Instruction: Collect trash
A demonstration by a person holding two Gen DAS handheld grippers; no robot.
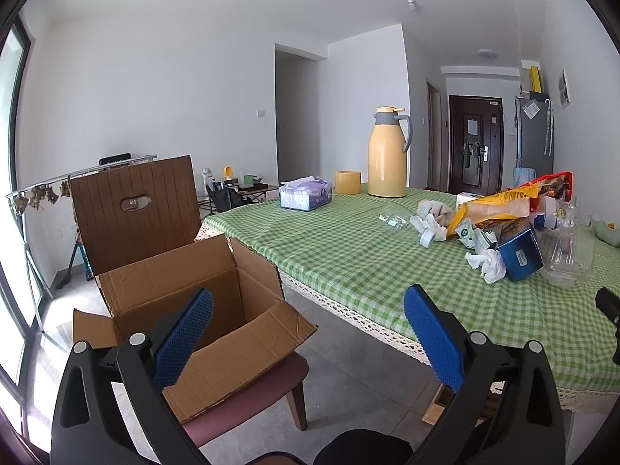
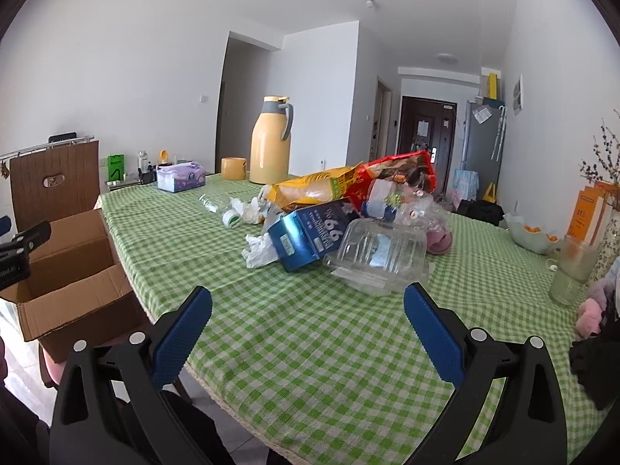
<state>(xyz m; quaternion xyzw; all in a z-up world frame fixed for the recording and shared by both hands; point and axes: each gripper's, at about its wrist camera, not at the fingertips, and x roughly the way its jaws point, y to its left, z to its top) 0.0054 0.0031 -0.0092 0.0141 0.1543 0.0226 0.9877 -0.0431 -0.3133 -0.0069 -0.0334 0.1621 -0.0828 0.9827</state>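
A heap of trash lies on the green-and-white checked tablecloth (image 2: 348, 348), toward the table's far right part and well back from its near edge. At the front of the heap, a clear plastic clamshell container (image 2: 378, 257) touches a shiny blue cardboard carton (image 2: 306, 238), with crumpled white tissue (image 2: 259, 250) at the carton's left end. Behind them lie a yellow snack bag (image 2: 314, 188), a red snack bag (image 2: 399, 172) and a crushed clear plastic bottle (image 2: 403, 201). A small white-and-green round lid (image 2: 231, 219) lies left of the heap.

Off the table's left edge, an open brown cardboard box (image 1: 201, 310) stands on a mauve-cushioned chair (image 1: 248, 399), flaps spread and the tall back flap upright.

The left gripper (image 1: 308, 333) hangs over the floor between box and table, its blue-padded fingers wide apart and holding nothing. The right gripper (image 2: 308, 333) hovers over the table's near edge, likewise spread and empty, well short of the heap.

At the table's far edge stand a yellow thermos jug with grey handle (image 2: 270, 143), a yellow cylindrical cup (image 2: 233, 167) and a purple tissue pack (image 2: 180, 176).
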